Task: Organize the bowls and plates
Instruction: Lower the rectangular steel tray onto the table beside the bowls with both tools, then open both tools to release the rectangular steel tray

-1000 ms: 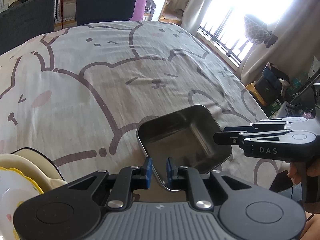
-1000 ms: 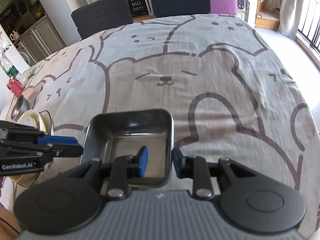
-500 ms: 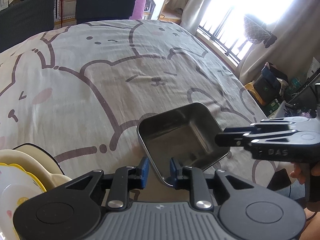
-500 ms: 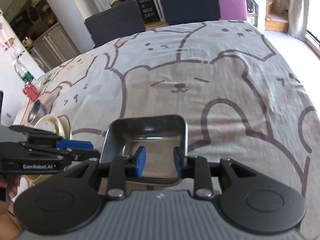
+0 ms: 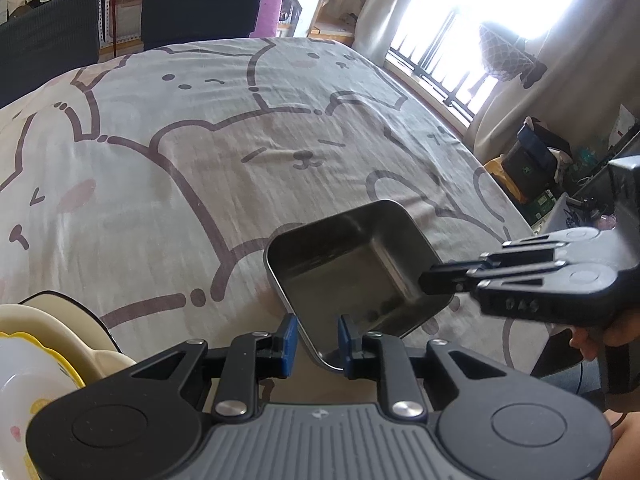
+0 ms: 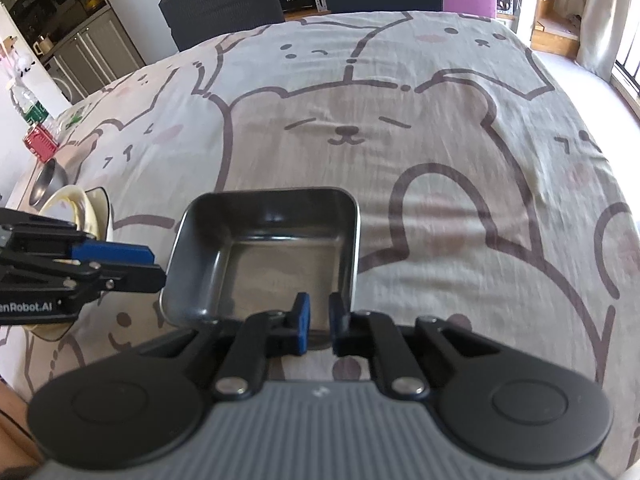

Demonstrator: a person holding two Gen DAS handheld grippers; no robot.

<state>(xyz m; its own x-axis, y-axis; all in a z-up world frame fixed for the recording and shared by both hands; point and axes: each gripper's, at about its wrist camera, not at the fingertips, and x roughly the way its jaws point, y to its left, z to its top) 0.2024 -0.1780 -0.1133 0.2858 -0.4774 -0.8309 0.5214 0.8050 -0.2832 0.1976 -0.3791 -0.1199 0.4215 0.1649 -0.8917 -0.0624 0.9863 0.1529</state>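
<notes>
1. A square steel dish [image 5: 356, 268] with rounded corners sits on the table [image 5: 224, 168], which is covered with a pale cloth printed with brown-outlined bears. The dish is near the table's near edge, in front of both cameras.
2. The dish looks like brushed metal: a flat, dull base, steep low walls and a thin rolled rim that catches light. Its inner walls read dark, and the base mirrors the grippers faintly. It holds nothing.
3. The left gripper [image 5: 314, 342] has its blue-padded fingers parted around the dish's near corner, one pad on each side of the rim with a visible gap; it does not clamp the metal.
4. The right gripper [image 6: 318, 320] straddles the near wall of the dish [image 6: 272, 248] close to its right corner. Its fingers sit narrowly apart with the rim between them; whether they actually pinch the wall cannot be told from these views.
5. From the left wrist view the right gripper [image 5: 436, 280] reaches in from the right of the dish, its tips at the dish's right-hand wall. From the right wrist view the left gripper [image 6: 148, 266] comes from the left of the dish, tips just beside its left wall.
6. Left of the dish stands a stack of cream and yellow-rimmed bowls [image 5: 44, 344] on a dark-edged plate. Beyond that stack, further left of the dish, lies a small steel bowl [image 6: 48, 180].
7. Dark chairs [image 6: 224, 0] stand at the table's far side, well beyond the dish.
</notes>
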